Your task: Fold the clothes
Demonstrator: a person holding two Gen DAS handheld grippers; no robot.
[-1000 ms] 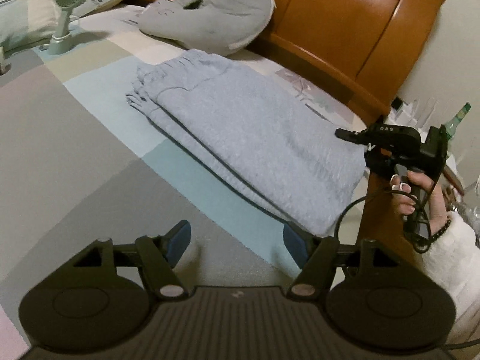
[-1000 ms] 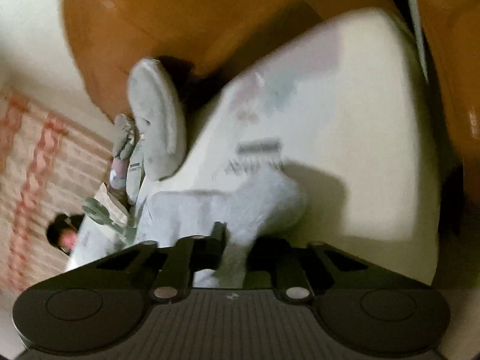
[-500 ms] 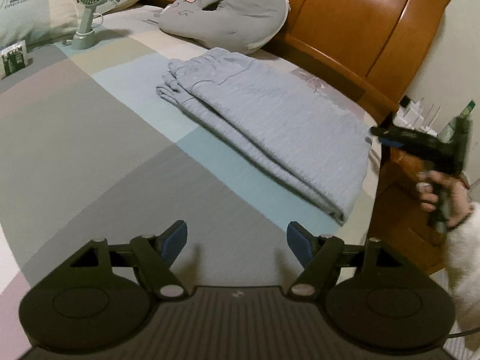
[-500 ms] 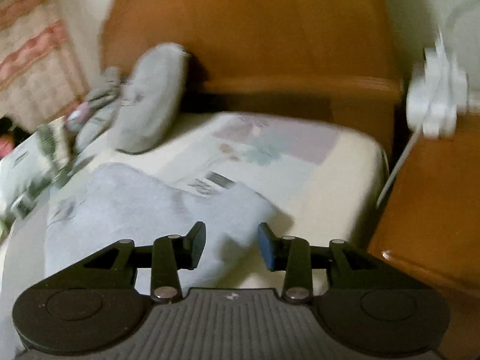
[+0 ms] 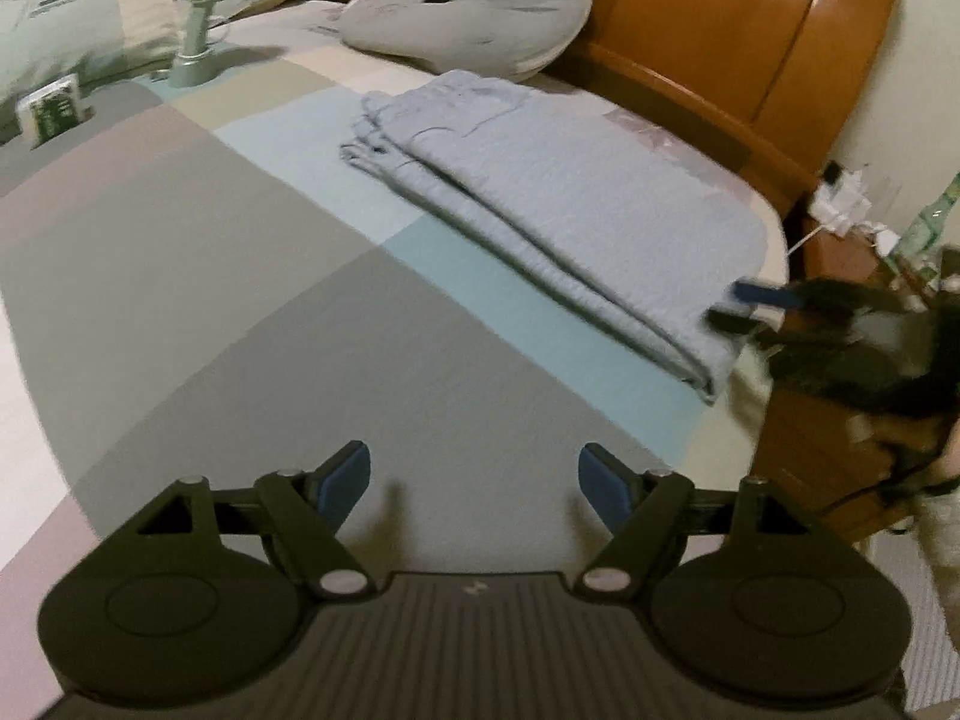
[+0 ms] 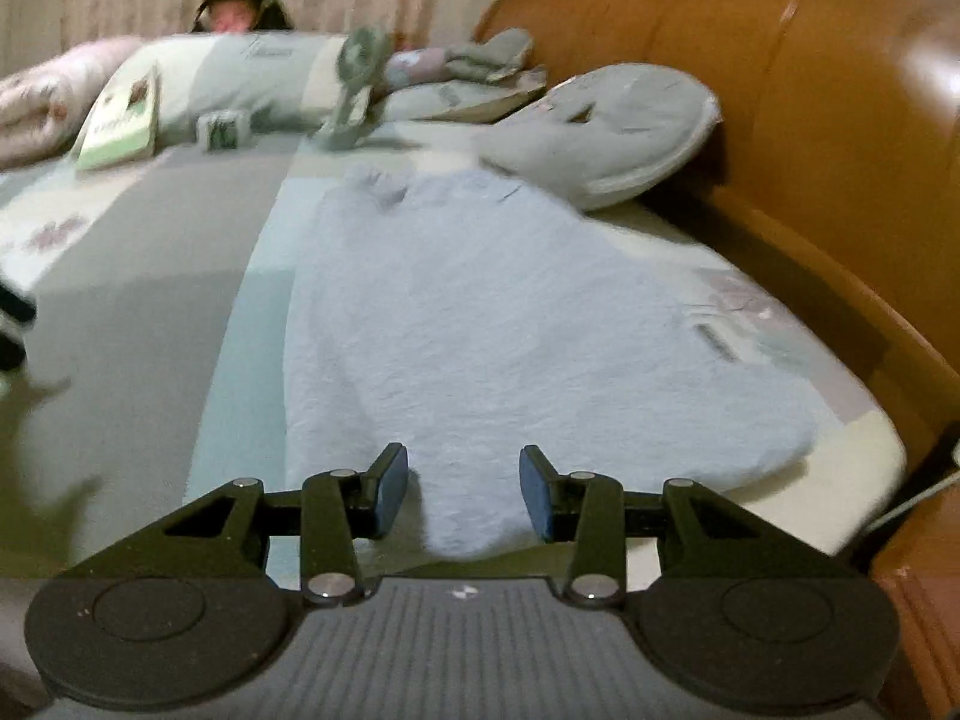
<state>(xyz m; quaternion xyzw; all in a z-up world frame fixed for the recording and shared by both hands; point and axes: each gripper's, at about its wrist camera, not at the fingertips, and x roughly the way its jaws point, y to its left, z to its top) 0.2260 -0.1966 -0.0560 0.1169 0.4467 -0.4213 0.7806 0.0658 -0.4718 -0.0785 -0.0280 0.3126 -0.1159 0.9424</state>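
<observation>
Pale blue trousers [image 5: 540, 192] lie folded lengthwise on the checked bedspread [image 5: 210, 276], waistband toward the pillows. My left gripper [image 5: 474, 483] is open over bare bedspread, well short of the trousers, nothing between its fingers. In the left wrist view my right gripper [image 5: 735, 303] is blurred at the trousers' near right end, by the bed's corner. From the right wrist view, the right gripper [image 6: 462, 489] stands open just above the near end of the trousers [image 6: 480, 324], with cloth below its fingers and nothing clamped.
A grey cushion [image 5: 468, 12] rests against the wooden headboard [image 5: 750, 30]. A small green fan [image 5: 201, 12], a pillow [image 5: 72, 36] and small boxes lie at the far side. A wooden nightstand [image 5: 840, 432] with bottles stands by the bed's corner. A person [image 6: 240, 0] is beyond the bed.
The right gripper let go, turned upright and came back over the trousers' near end with its jaws wider. The left gripper drew back a little and stayed open.
</observation>
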